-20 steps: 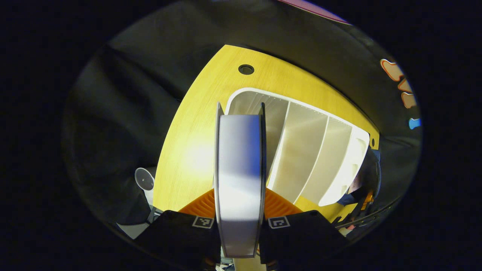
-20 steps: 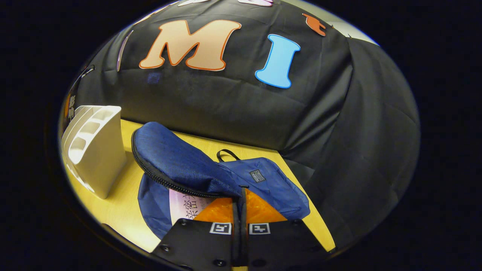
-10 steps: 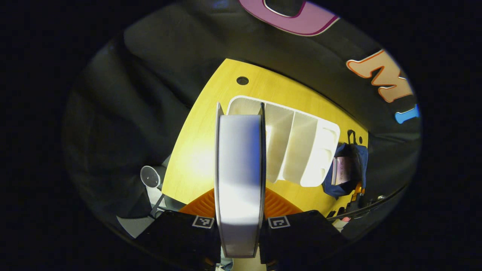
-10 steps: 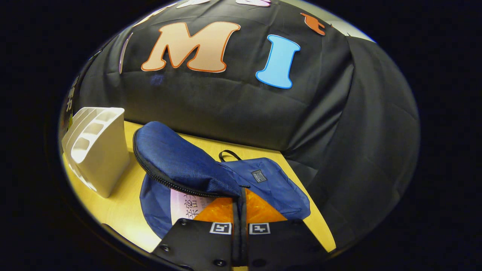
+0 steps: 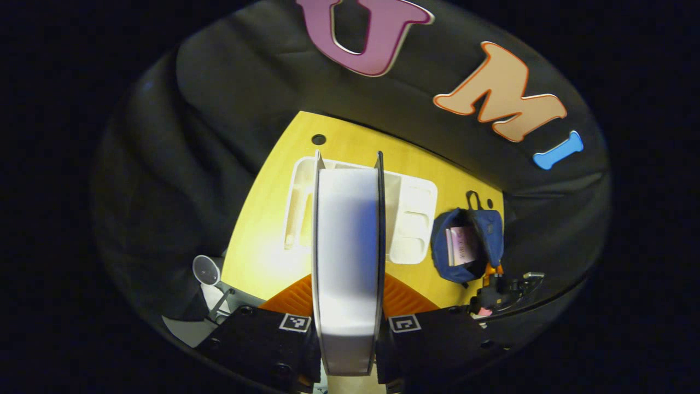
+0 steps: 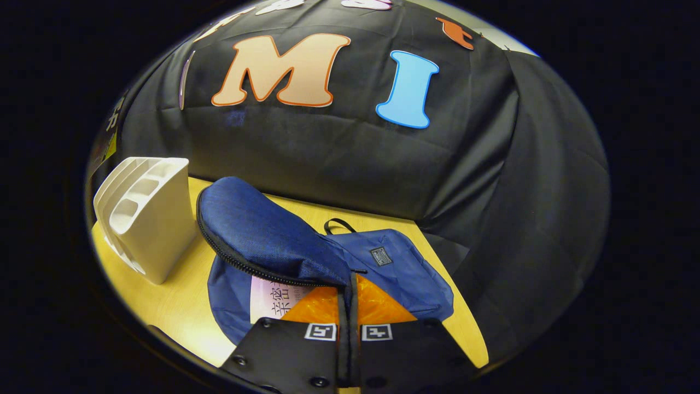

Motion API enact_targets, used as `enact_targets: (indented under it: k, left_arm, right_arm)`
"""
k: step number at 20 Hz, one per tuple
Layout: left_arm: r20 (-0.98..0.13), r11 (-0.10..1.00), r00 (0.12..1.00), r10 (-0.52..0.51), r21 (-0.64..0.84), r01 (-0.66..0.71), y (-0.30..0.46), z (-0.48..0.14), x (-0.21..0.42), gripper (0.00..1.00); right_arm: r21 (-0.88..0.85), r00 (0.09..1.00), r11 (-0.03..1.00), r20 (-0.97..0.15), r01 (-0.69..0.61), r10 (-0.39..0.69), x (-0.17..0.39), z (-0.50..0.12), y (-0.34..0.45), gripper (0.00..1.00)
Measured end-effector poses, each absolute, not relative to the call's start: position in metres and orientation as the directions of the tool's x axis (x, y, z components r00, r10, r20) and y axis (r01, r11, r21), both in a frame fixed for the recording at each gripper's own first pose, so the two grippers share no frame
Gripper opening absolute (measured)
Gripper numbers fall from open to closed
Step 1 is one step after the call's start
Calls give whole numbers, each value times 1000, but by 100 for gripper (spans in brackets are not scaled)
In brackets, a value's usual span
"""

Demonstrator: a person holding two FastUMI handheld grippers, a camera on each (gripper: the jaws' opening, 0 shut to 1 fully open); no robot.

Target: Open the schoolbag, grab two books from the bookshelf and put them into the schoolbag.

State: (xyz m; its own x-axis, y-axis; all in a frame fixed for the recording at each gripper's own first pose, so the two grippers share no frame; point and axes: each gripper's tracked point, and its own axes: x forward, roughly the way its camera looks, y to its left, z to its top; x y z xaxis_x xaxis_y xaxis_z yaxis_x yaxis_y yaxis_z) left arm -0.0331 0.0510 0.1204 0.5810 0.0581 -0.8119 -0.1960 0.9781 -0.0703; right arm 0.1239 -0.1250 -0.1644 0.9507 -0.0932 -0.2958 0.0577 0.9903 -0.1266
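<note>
In the left gripper view, the left gripper [image 5: 348, 306] is clenched on a book [image 5: 348, 262], both fingers pressing its covers so the white page edge stands upright straight ahead of the camera. Far below and beyond the book's top edge lies the white bookshelf [image 5: 413, 213] on the yellow tabletop [image 5: 262, 219], partly hidden behind the book. To the right of the gripper, past the bookshelf's end wall, the blue schoolbag [image 5: 465, 246] lies open with a pink-covered book [image 5: 459, 243] inside; a bare strip of tabletop separates bookshelf and schoolbag.

In the right gripper view, the right gripper [image 6: 348, 306] grips the schoolbag's flap [image 6: 262, 235] at its zipper edge, fingers nearly together on the fabric, holding the flap raised ahead and to the left. Beneath it the mouth gapes toward the gripper's left, with the pink-covered book's corner [image 6: 270, 298] showing. The bookshelf [image 6: 147, 219] stands just beside the flap's far left edge, with bare tabletop [image 6: 175, 301] in front of it.
</note>
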Motion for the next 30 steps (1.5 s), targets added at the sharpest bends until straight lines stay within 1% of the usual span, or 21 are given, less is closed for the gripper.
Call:
enact_targets:
  k: [3, 6, 12, 14, 17, 20, 21, 22, 23, 24, 25, 30]
  left_arm:
    - [-803, 987, 594, -33, -120, -107, 1, 117, -18, 37]
    - [-807, 985, 577, -121, -170, -32, -47, 101, 1, 37]
    - [-798, 947, 513, -315, -302, 111, -135, 38, 43, 37]
    - [-787, 933, 504, -355, -330, 141, -155, 14, 61, 37]
    - [-777, 919, 497, -386, -370, 135, -178, -26, 88, 37]
    - [-757, 884, 476, -447, -455, 106, -199, -55, 103, 37]
    - [-743, 869, 478, -468, -485, 97, -206, -64, 108, 37]
    - [-731, 854, 478, -487, -514, 84, -215, -71, 112, 37]
    - [-717, 838, 479, -506, -540, 76, -227, -78, 116, 37]
    - [-702, 823, 486, -521, -564, 68, -236, -85, 120, 37]
    - [-687, 810, 491, -535, -583, 66, -243, -93, 123, 37]
    - [-629, 759, 521, -578, -648, 60, -281, -132, 135, 37]
  right_arm:
    - [-111, 953, 993, -296, 40, -72, 125, -163, -128, 3]
    - [-81, 953, 996, -298, 31, -54, 125, -163, -129, 3]
    - [-38, 953, 999, -301, 32, -42, 127, -161, -131, 3]
    - [-28, 953, 999, -302, 30, -38, 128, -160, -133, 3]
    - [-5, 952, 999, -304, 38, -38, 128, -159, -135, 3]
    - [8, 952, 999, -303, 44, -40, 129, -157, -137, 3]
    - [11, 952, 999, -302, 44, -38, 129, -156, -137, 5]
    - [17, 953, 999, -301, 43, -36, 129, -155, -138, 3]
    - [25, 954, 999, -299, 44, -35, 129, -153, -139, 3]
    - [32, 954, 999, -297, 43, -32, 129, -153, -139, 5]
    - [38, 955, 998, -296, 42, -29, 129, -153, -139, 3]
    - [55, 960, 998, -280, 28, -12, 126, -145, -139, 3]
